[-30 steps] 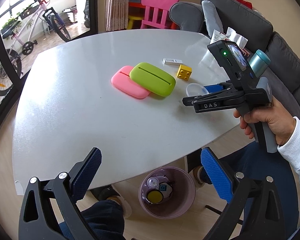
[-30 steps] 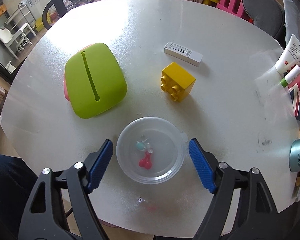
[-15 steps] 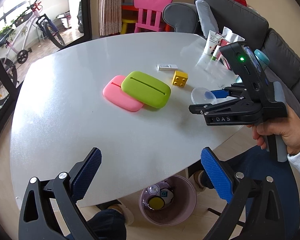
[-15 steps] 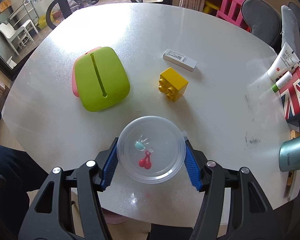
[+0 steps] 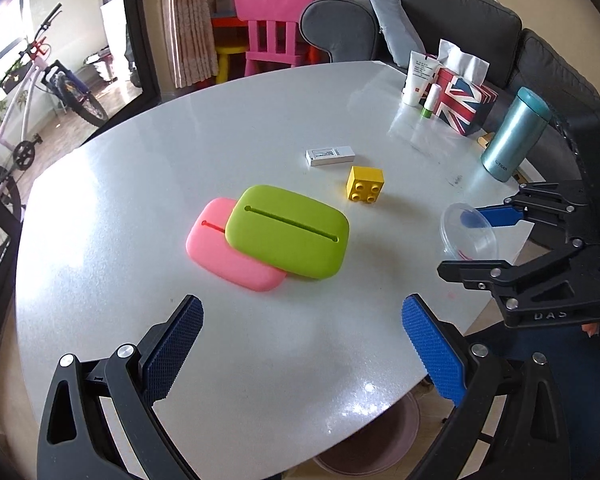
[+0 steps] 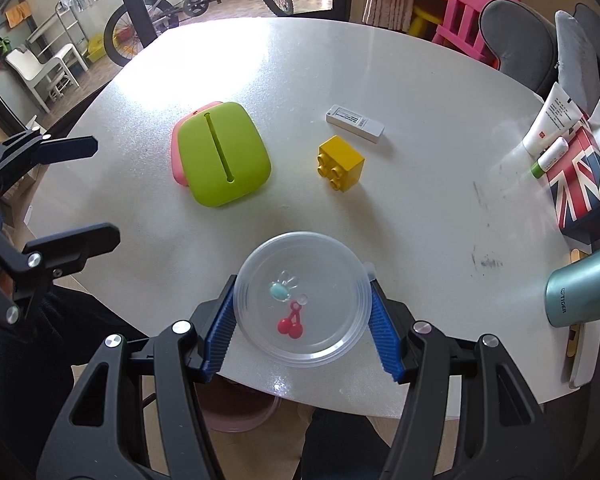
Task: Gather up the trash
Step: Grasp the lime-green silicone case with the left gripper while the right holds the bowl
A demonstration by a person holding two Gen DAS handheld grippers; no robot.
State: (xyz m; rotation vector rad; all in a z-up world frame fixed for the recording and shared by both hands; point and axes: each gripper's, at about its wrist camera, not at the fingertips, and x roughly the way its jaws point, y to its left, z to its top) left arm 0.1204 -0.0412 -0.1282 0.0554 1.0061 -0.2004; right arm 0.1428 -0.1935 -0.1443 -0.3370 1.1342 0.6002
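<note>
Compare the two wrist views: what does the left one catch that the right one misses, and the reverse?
Only the left wrist view shows the whole teal flask standing upright and the right gripper side-on, lifting the clear lid tilted off the table.

Only the right wrist view shows the cherry and rabbit stickers on that lid and the white chair outside.

Both show the green pouch lying on the pink pouch, the yellow block, the white stick, the flag tissue box and the open left gripper.

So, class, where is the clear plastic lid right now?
The clear plastic lid sits clamped between the right gripper pads at the table's near edge, nearer than the yellow block.
</note>
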